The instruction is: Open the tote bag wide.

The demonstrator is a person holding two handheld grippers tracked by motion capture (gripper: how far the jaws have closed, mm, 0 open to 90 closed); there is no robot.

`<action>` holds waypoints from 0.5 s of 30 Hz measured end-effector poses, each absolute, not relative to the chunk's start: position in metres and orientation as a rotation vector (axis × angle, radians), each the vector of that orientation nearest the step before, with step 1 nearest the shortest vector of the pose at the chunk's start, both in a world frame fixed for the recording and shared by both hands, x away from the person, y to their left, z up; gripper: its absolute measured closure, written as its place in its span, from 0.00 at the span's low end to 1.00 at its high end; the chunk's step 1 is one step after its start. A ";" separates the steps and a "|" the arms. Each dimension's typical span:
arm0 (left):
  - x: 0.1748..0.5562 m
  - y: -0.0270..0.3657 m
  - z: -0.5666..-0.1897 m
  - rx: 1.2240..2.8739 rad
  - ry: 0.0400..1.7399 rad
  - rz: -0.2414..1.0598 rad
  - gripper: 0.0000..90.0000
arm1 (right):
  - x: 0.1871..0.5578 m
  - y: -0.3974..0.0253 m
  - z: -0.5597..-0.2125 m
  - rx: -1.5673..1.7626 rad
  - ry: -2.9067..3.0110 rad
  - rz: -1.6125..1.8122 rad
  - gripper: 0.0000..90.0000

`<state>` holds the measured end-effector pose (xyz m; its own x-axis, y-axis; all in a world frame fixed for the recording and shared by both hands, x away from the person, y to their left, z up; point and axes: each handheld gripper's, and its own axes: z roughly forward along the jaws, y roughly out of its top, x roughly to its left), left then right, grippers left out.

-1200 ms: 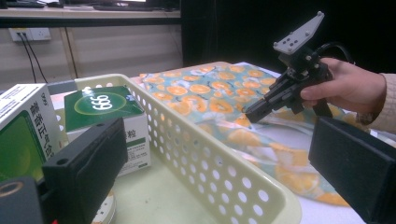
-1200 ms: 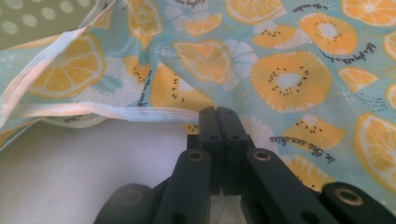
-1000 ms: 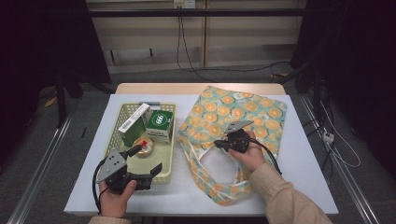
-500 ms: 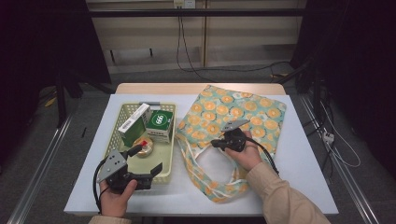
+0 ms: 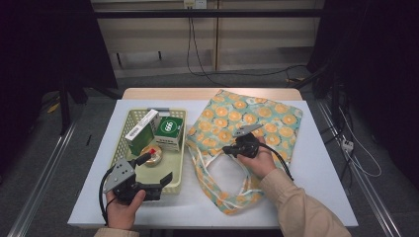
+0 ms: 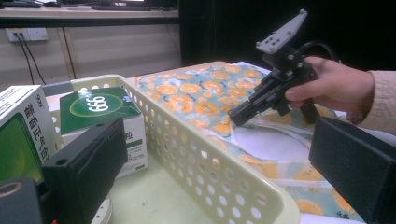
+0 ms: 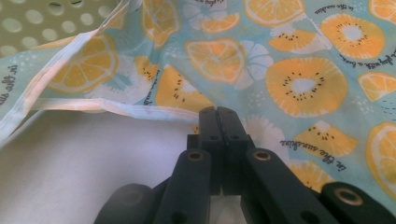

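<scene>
White tabletop [image 5: 326, 163], dark surrounding room

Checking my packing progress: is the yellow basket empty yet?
Not empty. The yellow basket holds two boxes, one white-and-green and one with a green top, plus a round tin.

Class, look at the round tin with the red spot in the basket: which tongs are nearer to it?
Left. The left tongs hover open right beside the tin inside the basket; the right tongs are across on the fruit-print bag.

Lab recording bay: black curtains [image 5: 29, 59], floor rails [image 5: 39, 182] (trailing cables [image 5: 197, 54]).
</scene>
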<state>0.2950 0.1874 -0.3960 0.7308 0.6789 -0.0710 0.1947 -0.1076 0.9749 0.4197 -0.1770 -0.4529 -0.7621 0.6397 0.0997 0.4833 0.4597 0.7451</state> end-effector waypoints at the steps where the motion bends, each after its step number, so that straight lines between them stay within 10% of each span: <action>1: 0.295 0.188 -0.396 1.664 0.708 0.472 0.05 | 0.422 -0.176 -0.454 0.989 2.514 1.185 1.00; 15: 0.296 0.188 -0.397 1.662 0.711 0.469 0.05 | 0.429 -0.177 -0.450 0.982 2.504 1.172 1.00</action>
